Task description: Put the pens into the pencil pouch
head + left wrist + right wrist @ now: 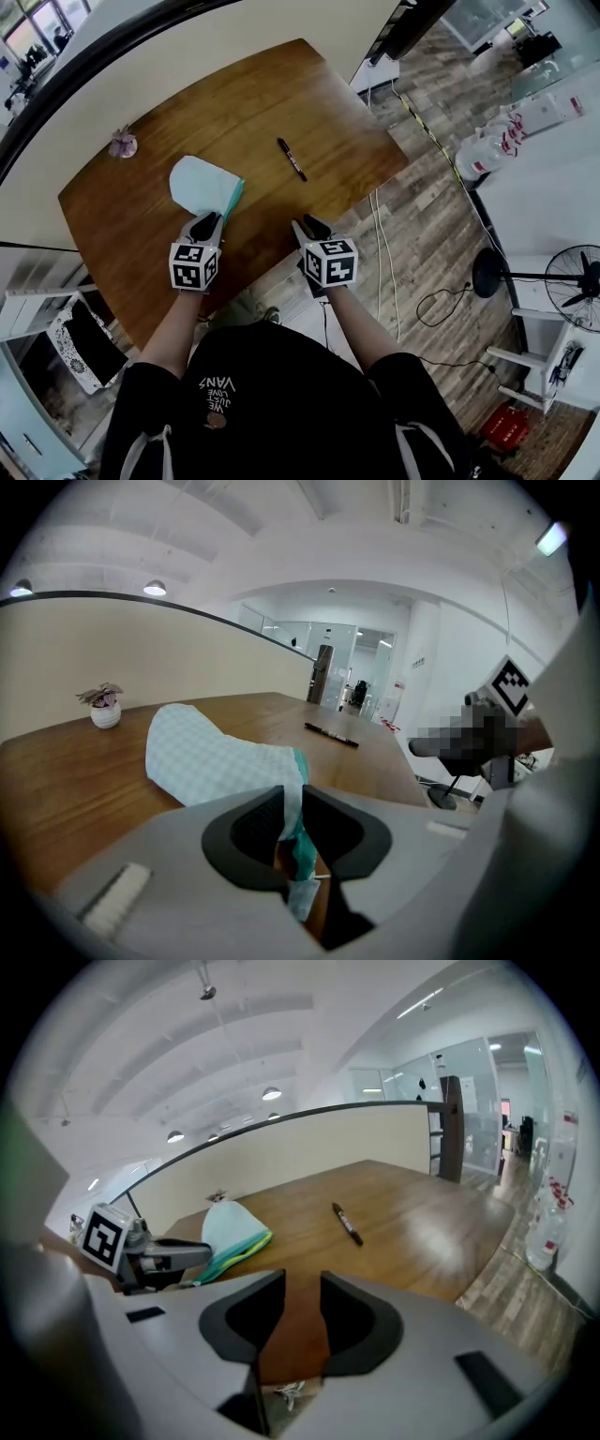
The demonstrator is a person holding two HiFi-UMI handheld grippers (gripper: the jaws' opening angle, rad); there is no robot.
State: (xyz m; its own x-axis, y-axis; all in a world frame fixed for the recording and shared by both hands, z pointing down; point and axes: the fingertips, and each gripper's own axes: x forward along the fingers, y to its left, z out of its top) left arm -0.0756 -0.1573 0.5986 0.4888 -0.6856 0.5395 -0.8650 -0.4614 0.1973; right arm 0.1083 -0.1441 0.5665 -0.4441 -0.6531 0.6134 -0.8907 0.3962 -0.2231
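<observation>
My left gripper [204, 223] pinches the teal edge of the pencil pouch [200, 184] on the wooden table [281, 89]; my right gripper [309, 228] hangs parted, empty, near the black pen [292, 158].

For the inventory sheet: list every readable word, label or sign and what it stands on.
"VANS", upside down on the black shirt; smaller lines by it too blurred.
The pen: print too small to read.
The cubes on left gripper and right gripper: square markers only, no words.
</observation>
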